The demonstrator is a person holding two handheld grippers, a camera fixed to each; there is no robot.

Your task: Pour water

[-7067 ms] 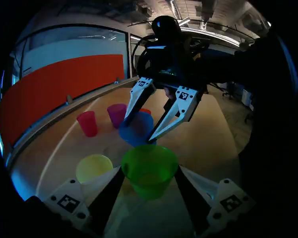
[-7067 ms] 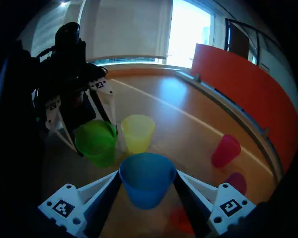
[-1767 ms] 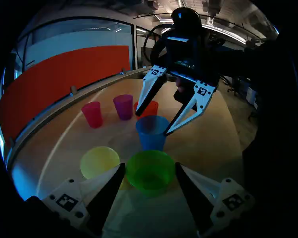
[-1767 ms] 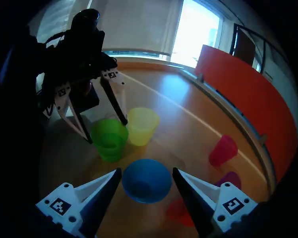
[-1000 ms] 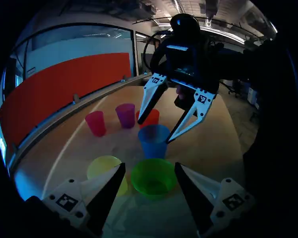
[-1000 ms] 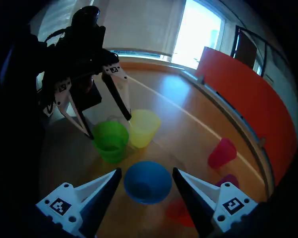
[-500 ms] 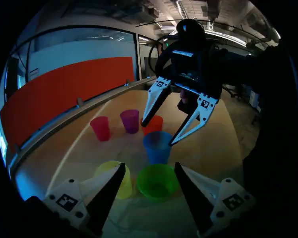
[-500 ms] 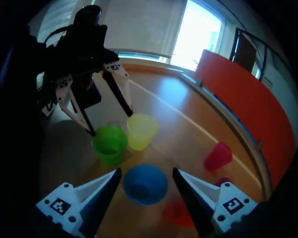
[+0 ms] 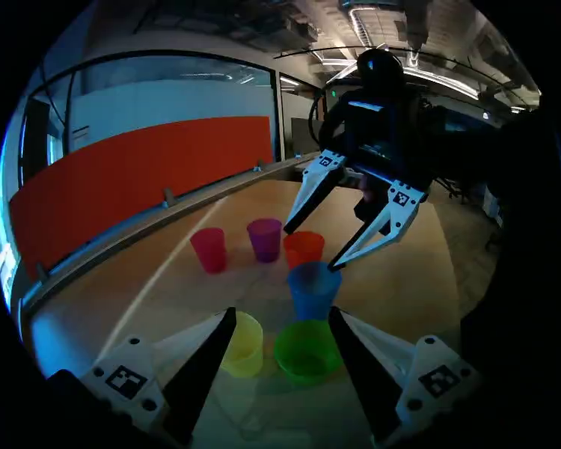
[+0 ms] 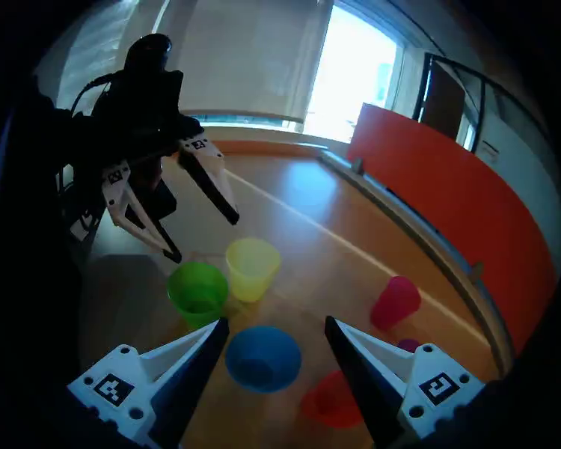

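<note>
Green cup (image 9: 307, 359), blue cup (image 9: 313, 288) upright, contents unclear; left gripper (image 9: 280, 311), right gripper (image 10: 277, 321) fingers apart.

Green cup (image 9: 307, 359), blue cup (image 9: 313, 288): transl. plastic, smooth. Table (image 10: 318, 217): glossy wood.

The left gripper (image 9: 280, 313) let go of the green cup (image 9: 307, 358), and the right gripper (image 10: 275, 322) let go of the blue cup (image 10: 262, 359). Both grippers rose and drew back from the cups.
</note>
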